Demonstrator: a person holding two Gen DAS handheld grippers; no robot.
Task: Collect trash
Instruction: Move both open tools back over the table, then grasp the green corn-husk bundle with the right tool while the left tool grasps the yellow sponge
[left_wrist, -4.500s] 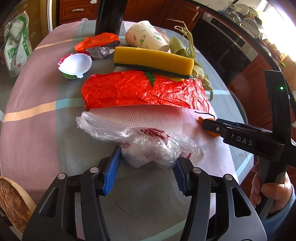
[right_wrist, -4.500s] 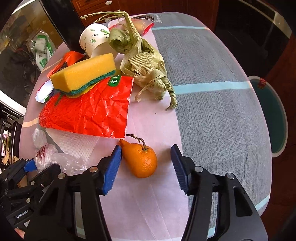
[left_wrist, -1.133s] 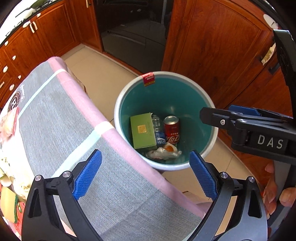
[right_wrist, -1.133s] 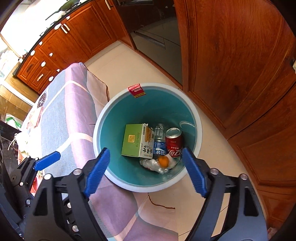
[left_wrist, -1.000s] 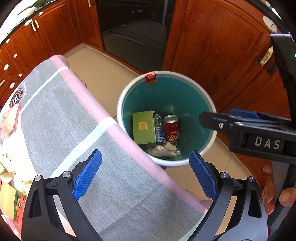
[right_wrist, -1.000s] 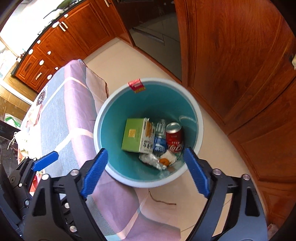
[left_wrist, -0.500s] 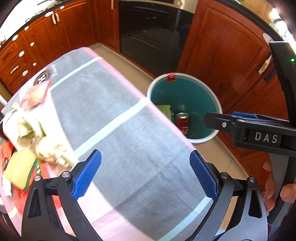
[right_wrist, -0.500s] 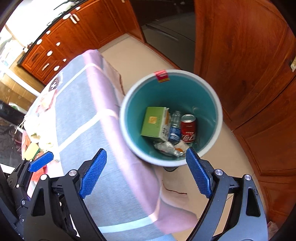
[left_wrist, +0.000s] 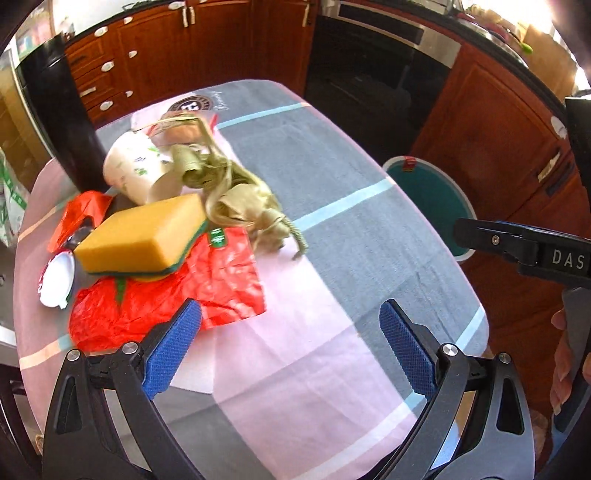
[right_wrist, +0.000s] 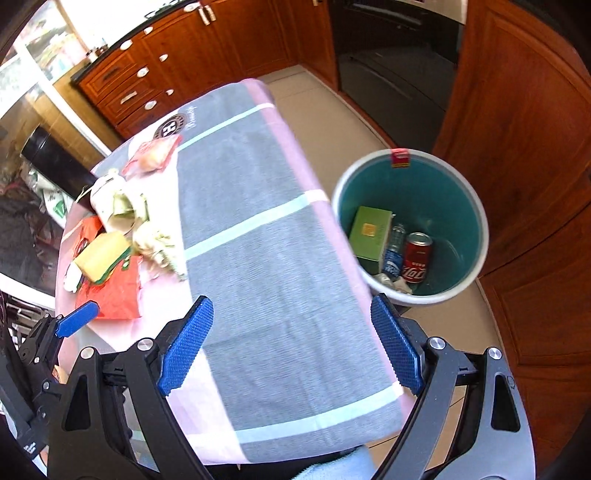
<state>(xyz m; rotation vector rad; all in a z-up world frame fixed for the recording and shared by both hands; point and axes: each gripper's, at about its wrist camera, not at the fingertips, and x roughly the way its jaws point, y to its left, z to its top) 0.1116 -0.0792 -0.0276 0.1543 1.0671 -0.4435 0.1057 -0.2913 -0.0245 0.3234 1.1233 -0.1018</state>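
On the surface (left_wrist: 332, 229), w/ its grey-pink cloth, most of the trash is left: yellow sponge (left_wrist: 144, 236) on top of a crumpled red wrapper (left_wrist: 166, 295), paper cup (left_wrist: 136, 173) tipped on its side, dried corn husks (left_wrist: 240, 199) beside it, torn white lid (left_wrist: 57, 277) at the far left, small red packet (right_wrist: 151, 155) at the far end. Down on the floor by the surface edge, the teal bin (right_wrist: 461, 206) already has a green box (right_wrist: 369, 232), a water bottle, a red can (right_wrist: 417, 258) & some crumpled bits, so I'd judge the job well under half done.

Left gripper (left_wrist: 291, 350): jaws wide apart, nothing between them, over bare cloth near the wrapper. Right gripper (right_wrist: 291, 347): jaws also wide, empty, above the surface edge next to the bin.

Sponge long axis runs roughly left-right in the left wrist view, right end angled a bit away. Cup lies w/ its mouth toward the husks
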